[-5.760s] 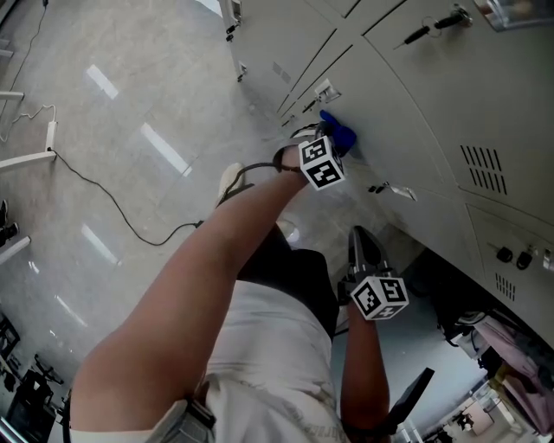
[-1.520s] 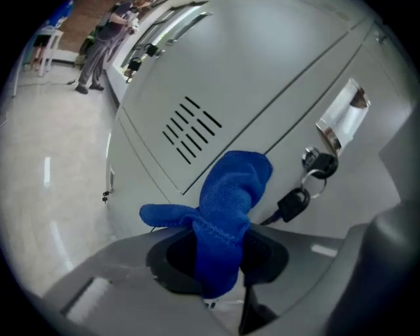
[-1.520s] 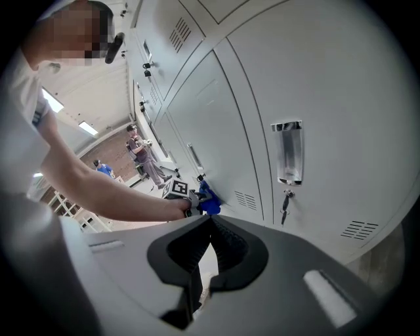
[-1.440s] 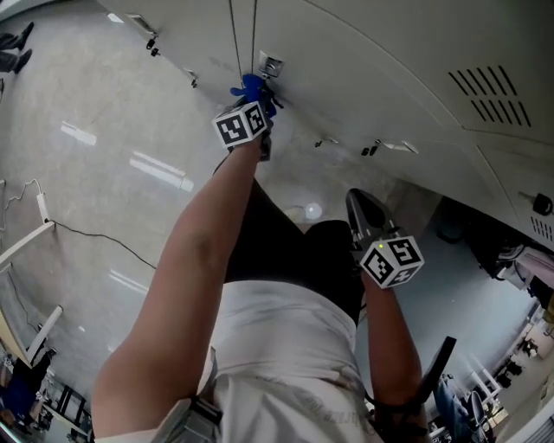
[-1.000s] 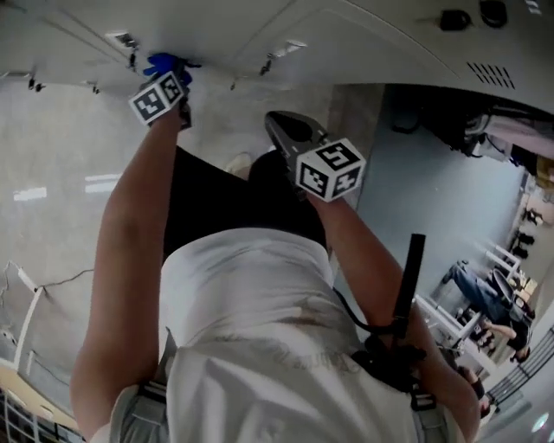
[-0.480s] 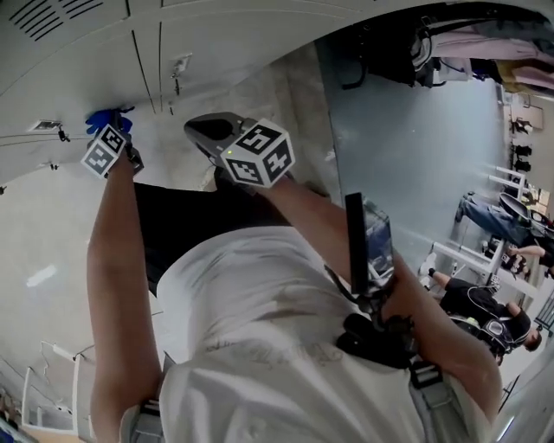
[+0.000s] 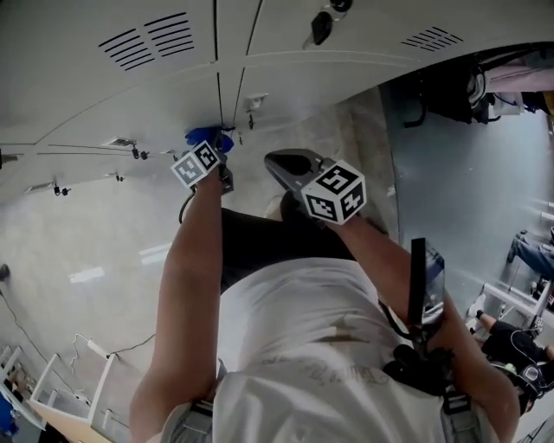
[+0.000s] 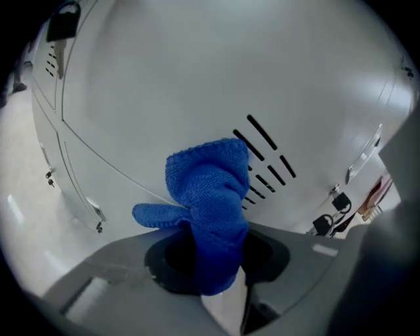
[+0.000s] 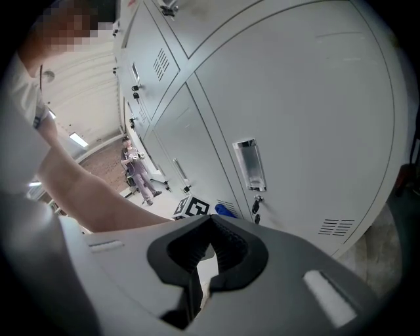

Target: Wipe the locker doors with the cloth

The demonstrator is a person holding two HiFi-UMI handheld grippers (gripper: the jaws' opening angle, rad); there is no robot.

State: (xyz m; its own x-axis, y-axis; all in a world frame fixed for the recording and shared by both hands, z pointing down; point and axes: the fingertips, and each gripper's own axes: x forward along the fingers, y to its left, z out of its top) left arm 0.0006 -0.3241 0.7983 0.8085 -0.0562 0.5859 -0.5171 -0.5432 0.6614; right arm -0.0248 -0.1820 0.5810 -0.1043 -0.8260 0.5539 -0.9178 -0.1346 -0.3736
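Note:
My left gripper [image 7: 218, 149] is shut on a blue cloth [image 8: 210, 203], which sticks up from its jaws against a grey locker door [image 8: 197, 85] just below a row of vent slots [image 8: 266, 161]. In the head view the cloth [image 7: 206, 137] touches the lockers near the seam between two doors [image 7: 232, 78]. My right gripper [image 7: 286, 161] hangs shut and empty a little away from the lockers. Its own view shows a locker door [image 9: 295, 118] with a recessed handle [image 9: 250, 164], and the cloth [image 9: 224, 210] small at lower middle.
Padlocks and keys hang on several doors [image 8: 331, 213]. A lock [image 7: 320, 26] hangs on an upper door. At right an open locker [image 7: 485, 82] holds clothes. People stand far off [image 9: 138, 172]. A light frame [image 7: 78, 381] stands on the floor at lower left.
The head camera has swung round a great deal. My left gripper stays on the lockers with the cloth, now near a door seam below vent slots. The right gripper stays shut and empty.

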